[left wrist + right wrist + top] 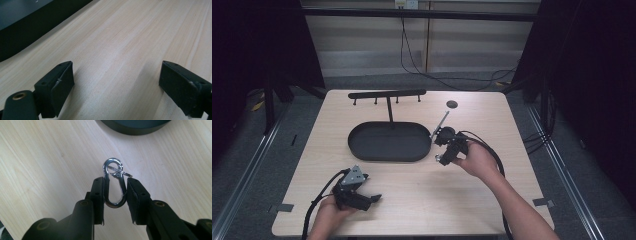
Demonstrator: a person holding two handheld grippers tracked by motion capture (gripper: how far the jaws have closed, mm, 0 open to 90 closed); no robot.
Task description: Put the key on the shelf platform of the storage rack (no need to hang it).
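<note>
Carabiner [114, 182] sits clamped between the right gripper [115, 192] jaws — keep the squeeze steady and level — while the left gripper [116, 82] jaws stand wide apart over bare table [140, 37].

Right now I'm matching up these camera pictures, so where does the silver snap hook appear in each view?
High view: the snap hook glints at the right gripper, right of the black oval tray.
Left gripper view: not in it.
Right gripper view: centre, clamped between the two jaws, a small ring on its upper loop.
Shared landmark: the tray's dark rim.
</note>
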